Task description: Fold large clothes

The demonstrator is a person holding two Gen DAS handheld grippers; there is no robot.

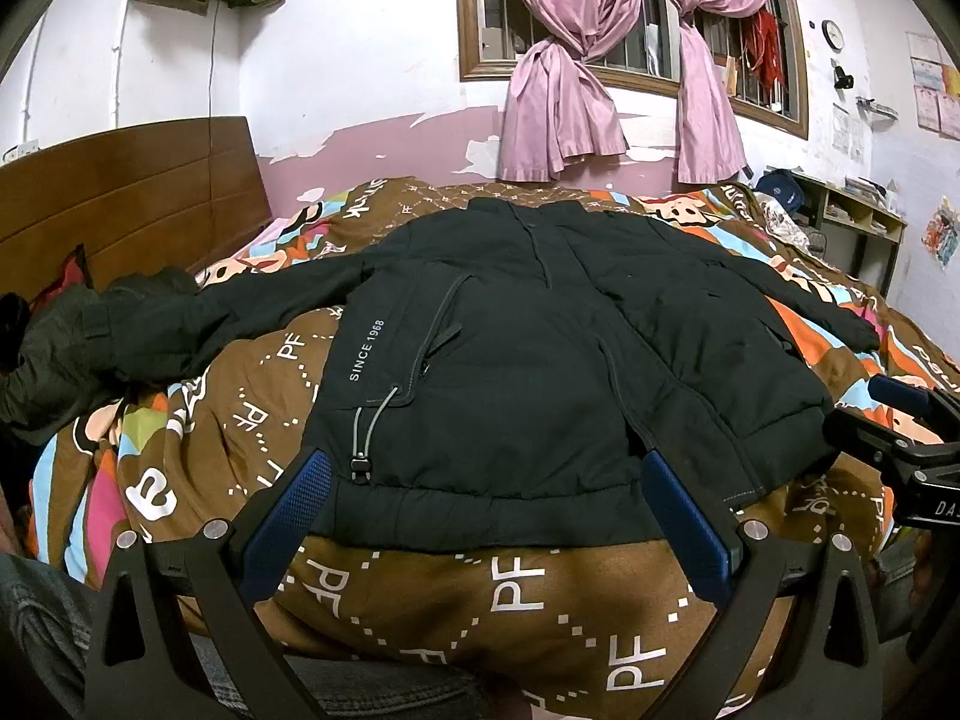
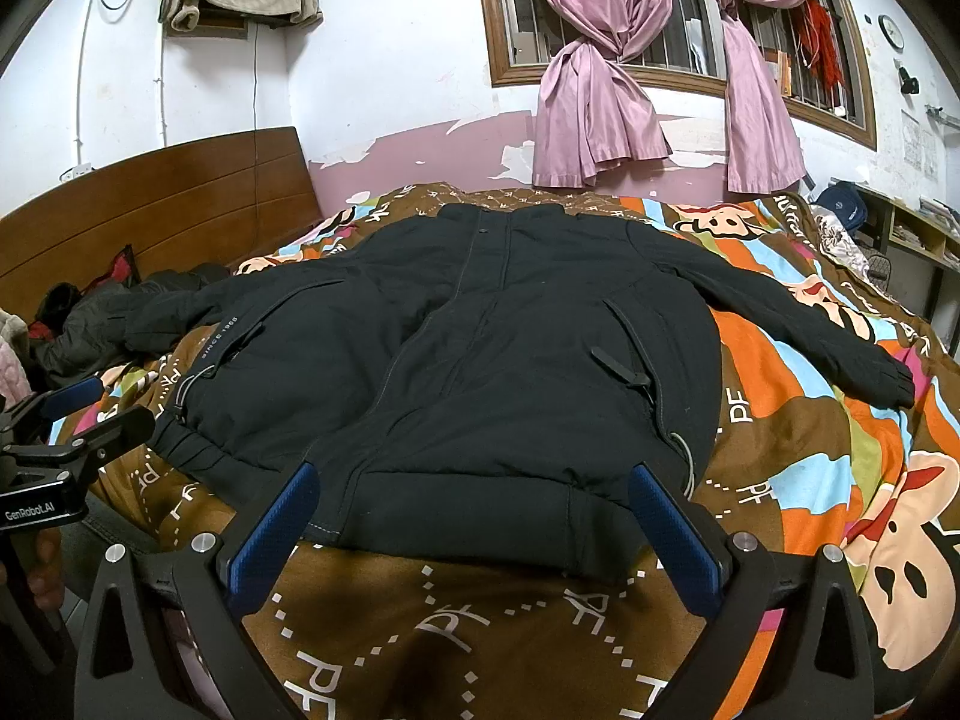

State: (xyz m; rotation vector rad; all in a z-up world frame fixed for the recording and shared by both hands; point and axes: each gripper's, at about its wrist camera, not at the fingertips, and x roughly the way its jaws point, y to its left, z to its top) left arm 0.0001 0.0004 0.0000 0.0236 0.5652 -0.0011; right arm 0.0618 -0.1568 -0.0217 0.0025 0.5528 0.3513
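Observation:
A large black jacket (image 1: 528, 348) lies spread flat, front up, on the bed, hem toward me and both sleeves stretched out sideways; it also fills the right wrist view (image 2: 492, 360). My left gripper (image 1: 489, 468) hangs open over the left half of the hem, nothing between its blue pads. My right gripper (image 2: 474, 480) is open above the right half of the hem. Each gripper shows at the edge of the other's view: the right one (image 1: 900, 420), the left one (image 2: 90, 414).
A brown patterned quilt (image 1: 510, 600) with cartoon faces covers the bed. Dark clothes are piled (image 1: 54, 336) by the wooden headboard (image 1: 132, 198) at left. Pink curtains (image 1: 570, 60) hang at the window behind. A shelf (image 1: 858, 216) stands at far right.

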